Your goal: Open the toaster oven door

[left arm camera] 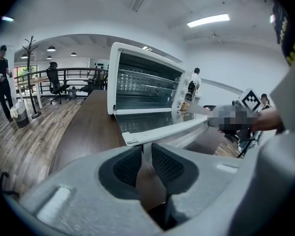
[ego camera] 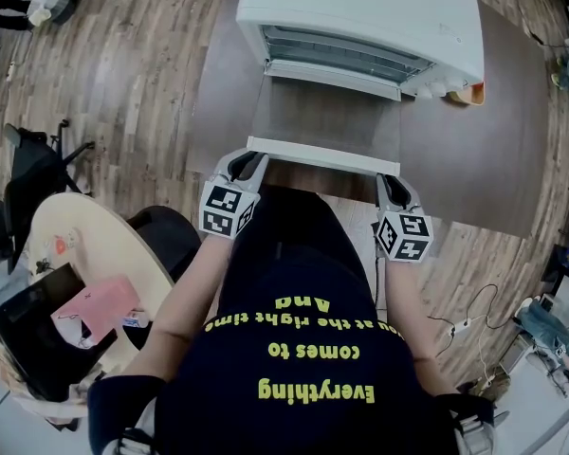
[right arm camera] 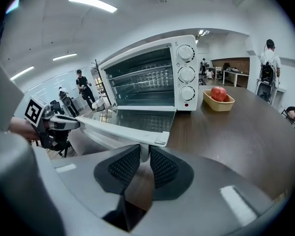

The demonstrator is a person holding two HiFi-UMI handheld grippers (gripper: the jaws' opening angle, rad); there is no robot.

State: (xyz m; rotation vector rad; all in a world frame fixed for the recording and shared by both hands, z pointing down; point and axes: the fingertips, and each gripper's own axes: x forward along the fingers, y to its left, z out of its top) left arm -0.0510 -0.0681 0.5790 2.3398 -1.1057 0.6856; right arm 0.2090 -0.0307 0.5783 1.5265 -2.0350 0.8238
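The toaster oven's (ego camera: 360,17) door (ego camera: 327,121) lies folded down nearly flat in front of the oven, so the opening looks essentially done. The left gripper (ego camera: 249,162) and right gripper (ego camera: 389,183) each pinch one end of the door handle (ego camera: 322,156). Only letting go seems left.

Dropped-flat oven door (ego camera: 324,121) over the table (ego camera: 474,159); free tabletop on both sides.
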